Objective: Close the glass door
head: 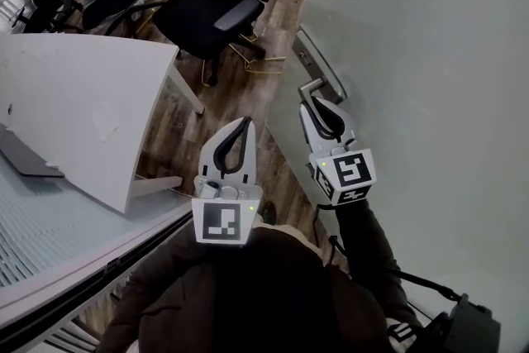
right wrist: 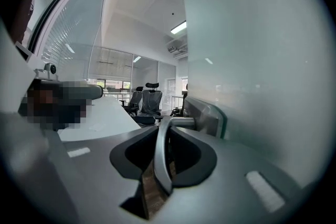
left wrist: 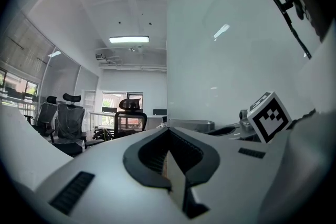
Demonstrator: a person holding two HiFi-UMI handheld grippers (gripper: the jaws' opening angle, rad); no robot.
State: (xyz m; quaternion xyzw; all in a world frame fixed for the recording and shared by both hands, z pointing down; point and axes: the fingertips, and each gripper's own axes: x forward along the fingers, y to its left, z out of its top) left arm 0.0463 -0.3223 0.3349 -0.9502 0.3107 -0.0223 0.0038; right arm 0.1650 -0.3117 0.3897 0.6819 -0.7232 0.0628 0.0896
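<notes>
**Gripping the door handle with the right jaws**

Clenched on the metal handle (right wrist: 161,150), the right gripper (right wrist: 164,127) has its jaws pressed against either side of the bar, which runs down the gap between them. In the head view the right gripper (head: 317,98) points far and a little left, with the handle (head: 309,87) at its tips. The handle stands out from a metal plate (head: 324,62) on the glass door (head: 413,54).

The left gripper (left wrist: 168,132) has its jaws pressed together with nothing between them. In the head view the left gripper (head: 245,123) hangs just left of the right one, over the wood floor (head: 248,95) and apart from the door.

The frosted door fills the right of the scene, and its left edge runs along the floor. A white worktop (head: 74,103) lies to the left. Black chairs (head: 215,4) stand farther off. A dark sleeve (head: 364,248) shows near, behind the right gripper.
</notes>
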